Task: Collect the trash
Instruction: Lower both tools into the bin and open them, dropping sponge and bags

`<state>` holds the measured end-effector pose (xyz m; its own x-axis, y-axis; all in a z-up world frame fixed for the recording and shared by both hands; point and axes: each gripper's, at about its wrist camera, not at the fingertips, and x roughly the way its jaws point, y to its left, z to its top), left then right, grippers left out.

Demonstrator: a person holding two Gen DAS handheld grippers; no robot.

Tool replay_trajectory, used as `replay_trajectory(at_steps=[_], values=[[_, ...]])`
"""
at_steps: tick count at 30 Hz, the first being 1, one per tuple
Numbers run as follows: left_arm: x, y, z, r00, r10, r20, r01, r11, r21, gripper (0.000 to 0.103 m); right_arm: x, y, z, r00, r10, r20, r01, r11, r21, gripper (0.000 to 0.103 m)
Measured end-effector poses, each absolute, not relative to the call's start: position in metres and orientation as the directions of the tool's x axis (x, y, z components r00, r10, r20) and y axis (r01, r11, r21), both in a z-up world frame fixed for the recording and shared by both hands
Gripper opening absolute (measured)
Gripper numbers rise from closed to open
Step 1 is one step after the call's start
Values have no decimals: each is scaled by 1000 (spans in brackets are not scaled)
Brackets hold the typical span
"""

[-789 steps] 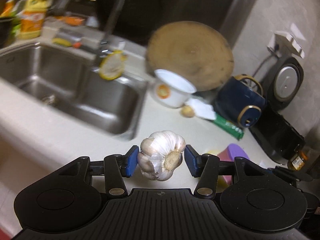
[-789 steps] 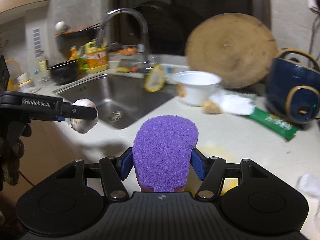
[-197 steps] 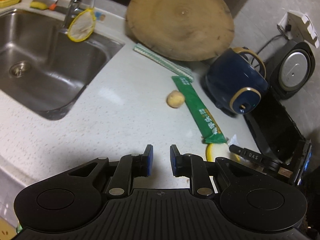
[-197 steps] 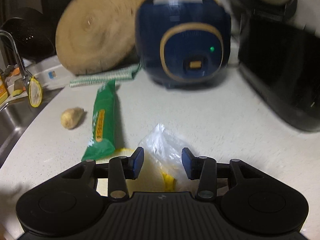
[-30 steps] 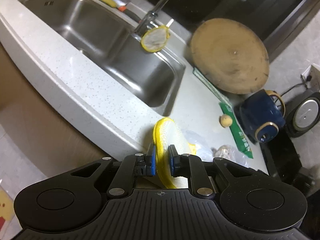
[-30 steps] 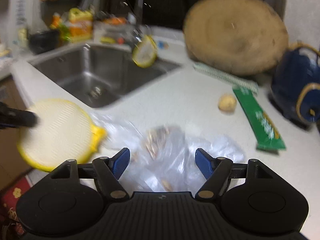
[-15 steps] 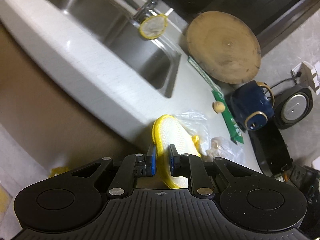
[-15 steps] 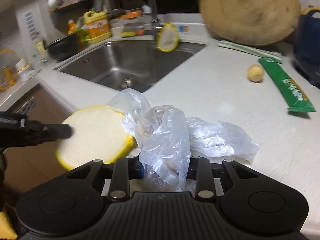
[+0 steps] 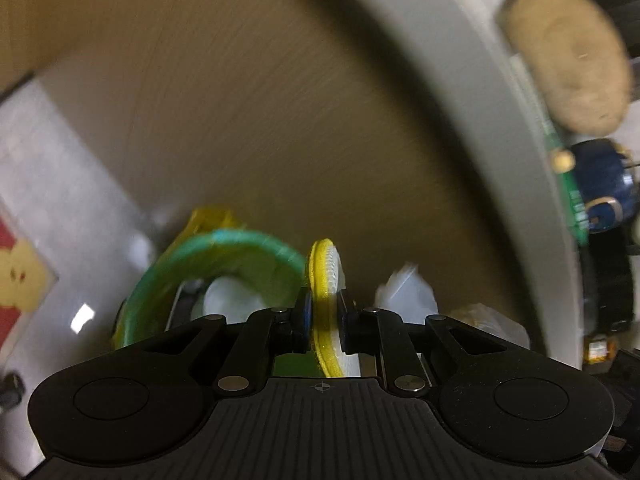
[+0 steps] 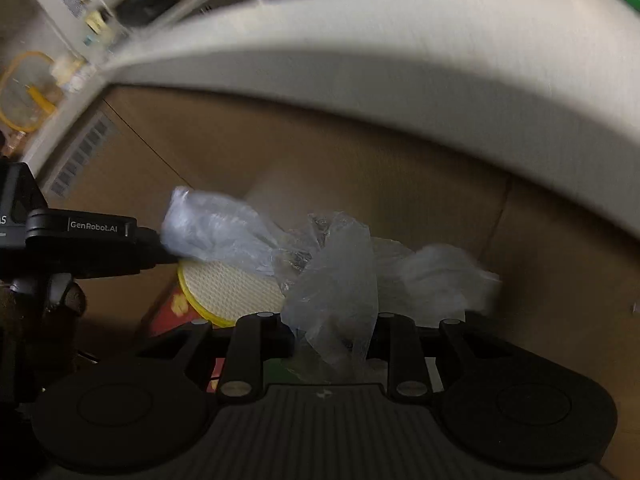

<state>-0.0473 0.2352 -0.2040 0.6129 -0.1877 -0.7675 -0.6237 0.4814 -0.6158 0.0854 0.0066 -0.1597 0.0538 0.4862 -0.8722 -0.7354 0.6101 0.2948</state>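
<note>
My left gripper [image 9: 325, 308] is shut on a round white scrub pad with a yellow rim [image 9: 326, 276], held on edge. It hangs below the counter edge, just right of a bin with a green rim [image 9: 208, 256]. My right gripper [image 10: 334, 332] has its jaws closing, and a crumpled clear plastic bag [image 10: 332, 280] is pinched between them and hangs in the air in front of the cabinet. In the right wrist view the left gripper [image 10: 158, 246] reaches in from the left with the pad [image 10: 228, 288] under the bag's loose end. The bag's edge [image 9: 404, 292] shows blurred beside the pad.
A pale counter edge [image 9: 460, 60] arcs above a brown cabinet front [image 9: 240, 120]. On the counter are a round wooden board [image 9: 568, 56], a blue cooker [image 9: 604, 196] and a green packet [image 9: 574, 200]. A red mat with a yellow figure [image 9: 20, 276] lies on the grey floor.
Both grippers have dropped from counter height to below its edge, carrying the pad and the bag. The right jaws went from wide apart to pinched on the bag. The green-rimmed bin has come into view.
</note>
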Motion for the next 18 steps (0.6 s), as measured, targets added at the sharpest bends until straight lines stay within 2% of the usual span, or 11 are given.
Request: replay_trajectory(at_steps=[8, 14, 16, 18], values=[[-22, 217, -284, 497, -282, -820, -676, 466, -570, 16, 92, -21, -211, 63, 348, -935, -659, 718, 223, 25], [9, 209, -361, 511, -246, -824, -710, 419, -566, 16, 90, -12, -243, 21, 340, -940, -679, 695, 236, 25], [24, 204, -400, 474, -197, -858, -727, 463, -508, 16, 90, -5, -262, 26, 347, -937, -695, 680, 233, 25], [34, 195, -447, 372, -143, -917, -753, 531, -388, 16, 93, 4, -286, 23, 369, -929, -698, 671, 249, 25]])
